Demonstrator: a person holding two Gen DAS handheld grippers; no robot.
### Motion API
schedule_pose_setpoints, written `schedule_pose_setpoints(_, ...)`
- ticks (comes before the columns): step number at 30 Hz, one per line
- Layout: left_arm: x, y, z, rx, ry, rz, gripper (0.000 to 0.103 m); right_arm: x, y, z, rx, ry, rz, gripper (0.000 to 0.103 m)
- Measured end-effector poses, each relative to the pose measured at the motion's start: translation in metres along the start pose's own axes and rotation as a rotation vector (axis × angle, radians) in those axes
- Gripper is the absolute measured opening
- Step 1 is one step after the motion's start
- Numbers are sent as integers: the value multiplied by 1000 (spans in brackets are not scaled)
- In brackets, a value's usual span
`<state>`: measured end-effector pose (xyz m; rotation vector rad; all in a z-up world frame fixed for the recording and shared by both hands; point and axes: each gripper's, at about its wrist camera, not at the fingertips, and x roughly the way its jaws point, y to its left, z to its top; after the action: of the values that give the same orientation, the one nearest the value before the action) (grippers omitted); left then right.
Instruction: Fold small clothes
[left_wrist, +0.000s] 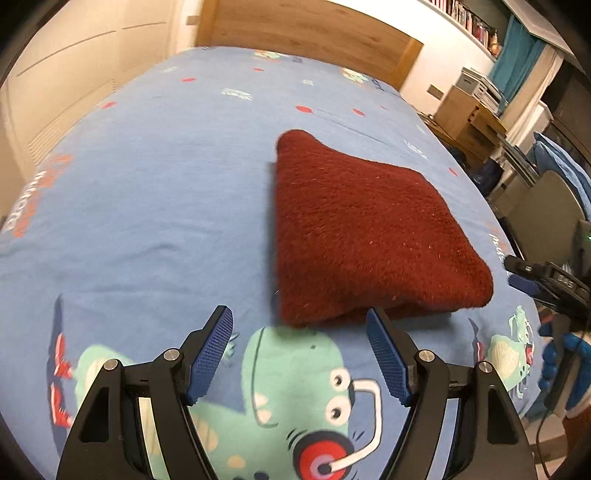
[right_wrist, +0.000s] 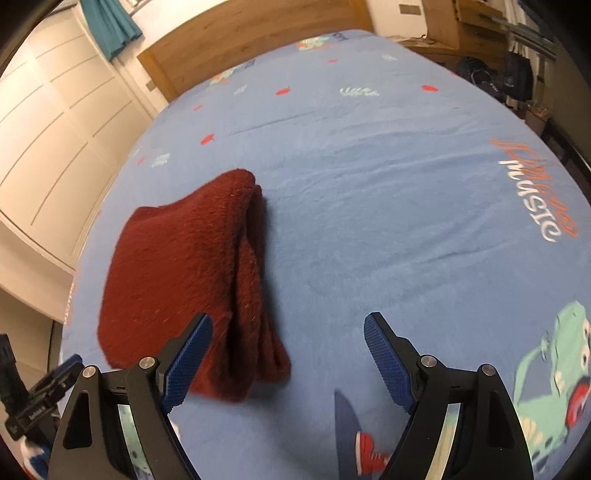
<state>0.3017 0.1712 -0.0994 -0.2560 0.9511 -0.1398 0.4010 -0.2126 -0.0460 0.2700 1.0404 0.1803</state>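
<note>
A dark red knit (left_wrist: 365, 229), already folded into a thick, compact packet, lay on the blue cartoon-print bed (left_wrist: 147, 184) as I held both tools above it. My left hand-held gripper (left_wrist: 299, 354) hung over the sheet just short of the packet's near edge, its jaws spread and nothing between them; one blue pad (left_wrist: 388, 358) sat close to the fold without pressing on it. My right hand-held gripper (right_wrist: 284, 358) was spread too, also empty, with the packet's stacked layers (right_wrist: 255, 295) showing side-on ahead of its left finger, which overlapped the near corner in view; I could not tell whether it touched the wool. From the right wrist view the knit (right_wrist: 177, 280) looked doubled more than once, its edges roughly lined up, the near end bulging a little. The oak headboard (left_wrist: 306, 29) stood at the far end of the bed.

By my reading, the folding of this piece was done or very nearly so: neither tool gripped it, and it kept its shape unaided. What may have been left was a light squaring of that bulging end, or moving on to another garment. No other clothes showed on the bed in either view.
</note>
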Motion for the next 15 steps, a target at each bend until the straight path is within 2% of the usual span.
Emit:
schedule_pose_setpoints(6,-27,-6,-28,8,-62,50,70,-38,35,-35,-54,-54,1,84)
schedule_pose_setpoints(15,-59,-35,-70,148,-109,118,70,-87,78,-103,-123,-130,0,86)
